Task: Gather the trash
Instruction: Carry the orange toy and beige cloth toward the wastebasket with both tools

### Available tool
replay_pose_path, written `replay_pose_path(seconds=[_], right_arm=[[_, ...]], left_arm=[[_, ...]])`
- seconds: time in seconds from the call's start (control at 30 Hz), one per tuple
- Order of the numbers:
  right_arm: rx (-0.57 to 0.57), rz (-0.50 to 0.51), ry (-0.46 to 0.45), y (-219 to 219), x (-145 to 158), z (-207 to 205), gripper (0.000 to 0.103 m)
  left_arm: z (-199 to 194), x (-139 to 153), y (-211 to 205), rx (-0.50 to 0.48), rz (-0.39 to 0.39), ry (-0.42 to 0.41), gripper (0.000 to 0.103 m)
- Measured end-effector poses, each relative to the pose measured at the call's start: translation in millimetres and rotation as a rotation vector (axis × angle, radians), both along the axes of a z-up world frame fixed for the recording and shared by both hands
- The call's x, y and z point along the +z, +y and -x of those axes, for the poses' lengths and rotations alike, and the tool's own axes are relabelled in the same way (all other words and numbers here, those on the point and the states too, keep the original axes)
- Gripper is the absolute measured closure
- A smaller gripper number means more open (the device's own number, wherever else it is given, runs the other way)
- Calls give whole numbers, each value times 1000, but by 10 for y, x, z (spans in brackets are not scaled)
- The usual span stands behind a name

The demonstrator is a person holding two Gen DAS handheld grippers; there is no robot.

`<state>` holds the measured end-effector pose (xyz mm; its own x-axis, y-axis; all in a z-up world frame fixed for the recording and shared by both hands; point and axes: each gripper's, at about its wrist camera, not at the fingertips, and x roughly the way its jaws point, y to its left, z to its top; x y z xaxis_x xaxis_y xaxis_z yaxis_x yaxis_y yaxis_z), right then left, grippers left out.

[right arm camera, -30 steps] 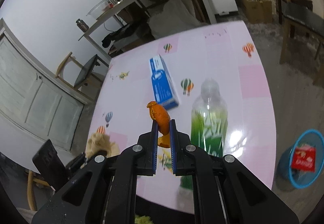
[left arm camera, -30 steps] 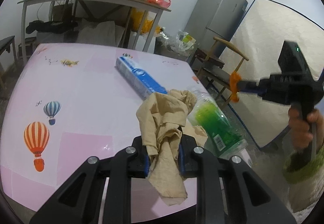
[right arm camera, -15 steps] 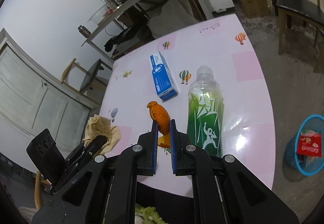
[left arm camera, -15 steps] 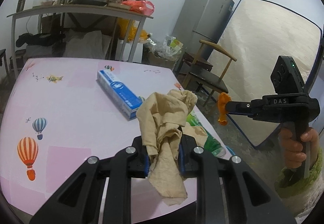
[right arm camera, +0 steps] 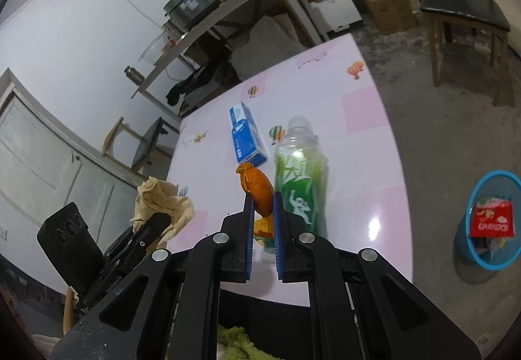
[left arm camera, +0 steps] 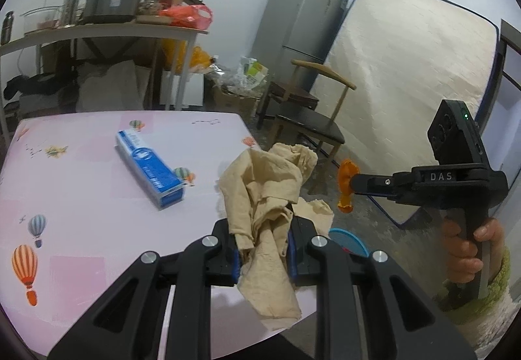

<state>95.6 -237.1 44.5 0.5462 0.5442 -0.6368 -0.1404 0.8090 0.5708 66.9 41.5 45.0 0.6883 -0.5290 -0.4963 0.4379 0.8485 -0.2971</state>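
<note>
Carrying trash toward the blue bin (right arm camera: pixel 495 223): left gripper (left arm camera: pixel 262 249) clamps a limp, light paper wad (left arm camera: pixel 263 194) mid-bunch; right gripper (right arm camera: pixel 262 220) pinches a soft, probably brittle orange peel (right arm camera: pixel 257 189) above the counter (right arm camera: pixel 364 119).

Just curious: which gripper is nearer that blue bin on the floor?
Right. The right gripper hangs off the table's edge, towards the blue bin; the left gripper is back over the table.

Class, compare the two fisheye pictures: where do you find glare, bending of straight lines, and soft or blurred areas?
Right wrist view: a white glare spot on the pink table, and the blue bin stretched at the rim. Left wrist view: the mattress edge bows outward, and the shelf clutter looks soft.
</note>
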Motion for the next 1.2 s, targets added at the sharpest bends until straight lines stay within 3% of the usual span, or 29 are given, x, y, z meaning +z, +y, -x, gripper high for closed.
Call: replay_pose_path(seconds=[0.47,0.7,0.87,1.0,1.2], right_arm=[[-162,-77,-9,-837,-141,388,93],[-352,-99,-6,-1456,-299,773,93],[-548,-122,67,-2027,-653,1187,93],[-646,-164,137,-2332,-1016,1377,92],[-742,-242,264,-2727,-1668,1375,91]], left_arm=[[-119,83,-858,-166,-21,22,83],[-213,92,-1521,-327,-12,104,83],[-315,-36,-2175,-466,-45,209,83],[-365,-345,-2857,-572,-121,328,82],[-550,-880,-3719,-605,-235,473,81]])
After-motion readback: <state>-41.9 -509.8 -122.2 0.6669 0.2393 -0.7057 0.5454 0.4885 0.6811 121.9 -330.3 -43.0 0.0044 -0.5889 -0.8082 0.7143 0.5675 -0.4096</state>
